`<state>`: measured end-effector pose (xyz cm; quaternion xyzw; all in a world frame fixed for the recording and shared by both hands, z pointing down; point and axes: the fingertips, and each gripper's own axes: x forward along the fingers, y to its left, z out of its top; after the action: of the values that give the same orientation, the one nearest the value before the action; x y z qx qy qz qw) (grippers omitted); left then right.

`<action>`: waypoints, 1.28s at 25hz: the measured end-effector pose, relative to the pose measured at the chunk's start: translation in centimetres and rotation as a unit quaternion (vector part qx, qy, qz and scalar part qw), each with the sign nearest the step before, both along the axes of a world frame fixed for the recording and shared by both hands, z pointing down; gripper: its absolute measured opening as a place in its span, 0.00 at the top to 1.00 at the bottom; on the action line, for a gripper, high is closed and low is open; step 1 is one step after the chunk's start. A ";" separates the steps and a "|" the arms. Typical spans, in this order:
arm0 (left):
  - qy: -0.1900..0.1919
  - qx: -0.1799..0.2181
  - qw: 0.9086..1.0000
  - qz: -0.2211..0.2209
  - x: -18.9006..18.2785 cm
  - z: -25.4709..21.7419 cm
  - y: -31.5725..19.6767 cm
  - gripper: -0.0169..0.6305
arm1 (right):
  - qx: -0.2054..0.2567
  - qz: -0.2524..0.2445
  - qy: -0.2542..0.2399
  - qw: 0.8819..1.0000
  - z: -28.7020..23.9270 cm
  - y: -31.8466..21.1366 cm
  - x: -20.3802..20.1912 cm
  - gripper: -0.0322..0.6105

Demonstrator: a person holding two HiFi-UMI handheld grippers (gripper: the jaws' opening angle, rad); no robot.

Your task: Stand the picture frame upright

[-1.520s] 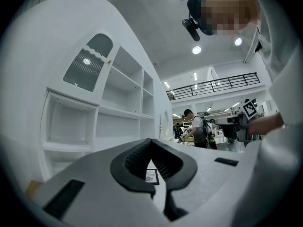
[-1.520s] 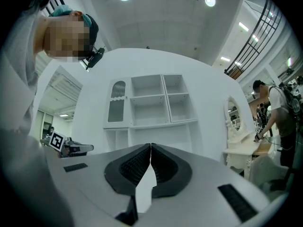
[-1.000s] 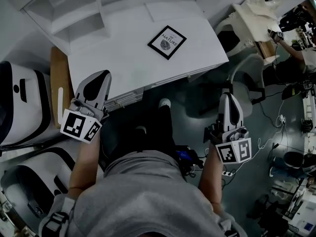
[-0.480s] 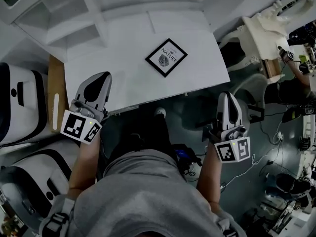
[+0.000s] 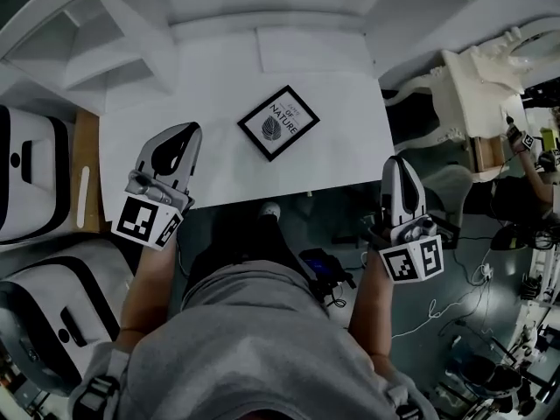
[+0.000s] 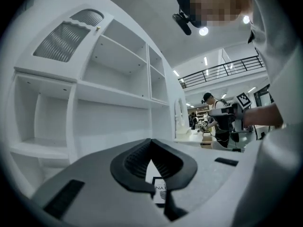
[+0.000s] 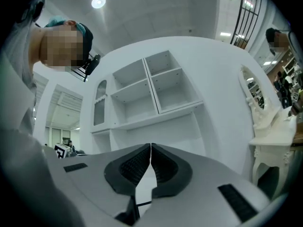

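Left gripper [image 5: 185, 129] and right gripper [image 5: 394, 161] both closed tight, nothing held. Left is over the bench [image 5: 210, 86] at its near-left edge, right just off the near-right corner. Picture frame [image 5: 278, 122] lies flat, cornerwise, mid-bench, bare surface all round. Left gripper view catches it below the jaws. Right gripper view shows only shelves [image 7: 151, 91].

White desk [image 5: 201, 90]; picture frame [image 5: 278, 122] flat near front edge.

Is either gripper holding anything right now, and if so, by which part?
Nothing is held. The left gripper and right gripper are both shut and empty. The frame lies flat on the table, apart from both.
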<state>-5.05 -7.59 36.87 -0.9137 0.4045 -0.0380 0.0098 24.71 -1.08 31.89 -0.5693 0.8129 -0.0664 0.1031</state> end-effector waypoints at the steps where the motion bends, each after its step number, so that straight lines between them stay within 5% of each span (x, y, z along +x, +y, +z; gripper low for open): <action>1: 0.000 0.000 1.000 -0.004 0.7 0.3 -0.4 0.96 | -0.003 -0.011 0.001 1.000 0.4 -0.7 0.4 0.91; 12: -0.018 -0.018 0.999 -0.041 4.2 2.8 -2.5 0.96 | -0.048 -0.088 0.005 0.995 5.1 -6.3 2.3 0.91; 32: -0.054 -0.056 0.997 -0.021 6.3 9.8 -7.0 0.96 | -0.197 -0.097 0.027 0.975 18.4 -9.4 4.5 0.90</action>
<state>1.22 -14.62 46.69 -0.9009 0.4193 -0.1104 -0.0200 29.22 -10.47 50.32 -0.4987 0.8376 -0.2193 -0.0402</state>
